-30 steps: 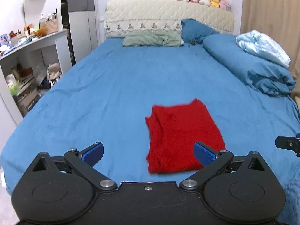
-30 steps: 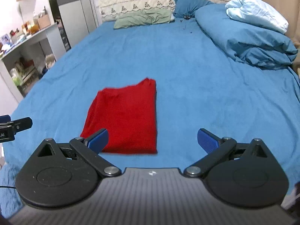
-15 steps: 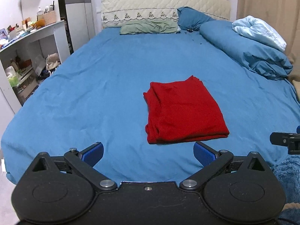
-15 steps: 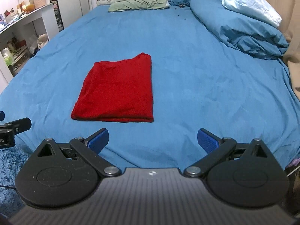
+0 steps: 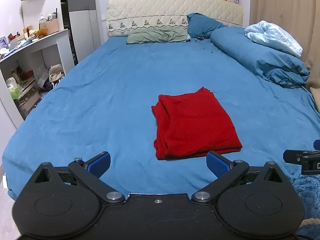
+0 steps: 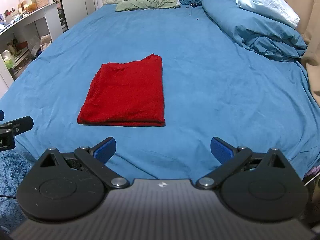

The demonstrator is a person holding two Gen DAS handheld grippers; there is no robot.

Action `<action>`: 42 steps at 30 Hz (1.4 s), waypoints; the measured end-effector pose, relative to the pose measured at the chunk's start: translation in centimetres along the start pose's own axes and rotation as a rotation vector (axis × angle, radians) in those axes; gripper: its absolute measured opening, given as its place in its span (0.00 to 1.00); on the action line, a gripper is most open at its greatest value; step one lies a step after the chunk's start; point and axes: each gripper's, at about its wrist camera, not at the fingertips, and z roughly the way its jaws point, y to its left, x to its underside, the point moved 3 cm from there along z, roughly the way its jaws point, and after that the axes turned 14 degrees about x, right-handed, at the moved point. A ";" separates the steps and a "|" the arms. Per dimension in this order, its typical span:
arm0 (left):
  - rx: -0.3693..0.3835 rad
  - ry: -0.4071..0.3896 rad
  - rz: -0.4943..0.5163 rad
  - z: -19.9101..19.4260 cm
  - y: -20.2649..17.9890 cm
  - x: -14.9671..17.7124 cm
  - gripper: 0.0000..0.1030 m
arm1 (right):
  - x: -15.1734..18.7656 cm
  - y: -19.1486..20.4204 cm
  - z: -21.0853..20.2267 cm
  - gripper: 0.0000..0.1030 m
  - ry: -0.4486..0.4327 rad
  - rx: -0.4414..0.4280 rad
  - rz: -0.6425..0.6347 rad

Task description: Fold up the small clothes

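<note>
The red knit garment (image 6: 126,95) lies folded, apparently finished, on the blue-sheeted bed (image 6: 200,76), both the left gripper (image 5: 158,163) and right gripper (image 6: 163,149) spread wide and empty, so tidy only the uneven left edges.

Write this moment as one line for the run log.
red cloth: folded, flat on bed | left gripper: open, empty, off cloth | right gripper: open, empty, off cloth
</note>
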 end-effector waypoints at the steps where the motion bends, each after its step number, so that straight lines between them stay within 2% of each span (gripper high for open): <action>1: 0.000 -0.001 0.002 0.0 -0.1 0.0 1.00 | 0.0 -0.1 0.0 1.00 0.000 -0.001 0.001; 29: 0.000 -0.023 0.011 -0.5 -0.4 -0.3 1.00 | 0.2 0.1 -0.1 1.00 0.001 -0.002 0.004; 37: -0.007 -0.055 -0.009 -0.7 -0.3 -0.7 1.00 | 0.4 0.2 -0.2 1.00 0.003 -0.001 0.006; 42: -0.036 -0.080 -0.015 -0.9 -0.3 -0.7 1.00 | 0.3 0.1 -0.1 1.00 0.001 -0.002 0.005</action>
